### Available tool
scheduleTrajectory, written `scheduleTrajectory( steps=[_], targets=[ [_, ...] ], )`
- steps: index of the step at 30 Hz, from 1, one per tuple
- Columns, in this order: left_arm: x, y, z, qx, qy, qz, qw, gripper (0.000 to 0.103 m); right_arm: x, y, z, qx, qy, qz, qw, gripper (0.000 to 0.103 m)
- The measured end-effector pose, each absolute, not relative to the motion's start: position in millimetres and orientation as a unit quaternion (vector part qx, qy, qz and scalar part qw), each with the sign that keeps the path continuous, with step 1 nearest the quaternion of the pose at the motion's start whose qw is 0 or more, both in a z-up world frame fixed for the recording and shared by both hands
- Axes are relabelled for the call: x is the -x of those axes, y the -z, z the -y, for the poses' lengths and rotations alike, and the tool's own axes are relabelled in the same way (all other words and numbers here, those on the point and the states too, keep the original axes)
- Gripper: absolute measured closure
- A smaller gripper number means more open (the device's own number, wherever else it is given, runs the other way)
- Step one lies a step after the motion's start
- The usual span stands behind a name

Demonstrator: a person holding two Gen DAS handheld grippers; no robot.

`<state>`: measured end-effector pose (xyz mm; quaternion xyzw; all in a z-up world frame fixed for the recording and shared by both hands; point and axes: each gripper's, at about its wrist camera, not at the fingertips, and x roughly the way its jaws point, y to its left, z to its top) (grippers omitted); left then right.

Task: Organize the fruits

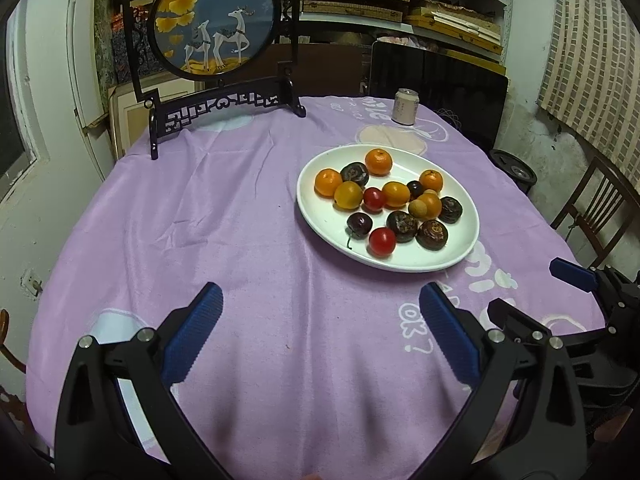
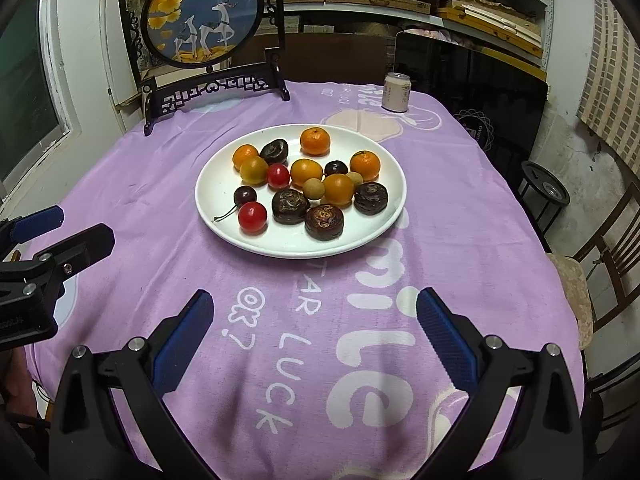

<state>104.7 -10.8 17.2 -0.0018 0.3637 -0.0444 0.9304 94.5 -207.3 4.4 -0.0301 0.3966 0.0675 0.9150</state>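
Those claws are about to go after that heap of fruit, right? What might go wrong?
Three risks, as I judge it. The fruits touch on the white plate, so nudging one may roll others. The cherry by the red tomato is small and soft; wide fingers may squash or miss it. The purple tablecloth is loose, so a low gripper may snag it.

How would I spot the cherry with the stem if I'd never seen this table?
Find the white plate on the purple tablecloth. At its near-left edge, beside a bright red tomato, sits a dark cherry. It alone trails a thin curved stem across the plate.
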Motion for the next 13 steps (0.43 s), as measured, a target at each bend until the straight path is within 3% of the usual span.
scheduleTrajectory(
  steps=[13],
  targets=[
    [-105.3, -14.2, 12.9, 0.0, 0.047, -0.375, 0.926, 0.002, -94.8, -3.8, 207.0, 0.03, -0.069, -0.397, 0.915, 0.002]
  ],
)
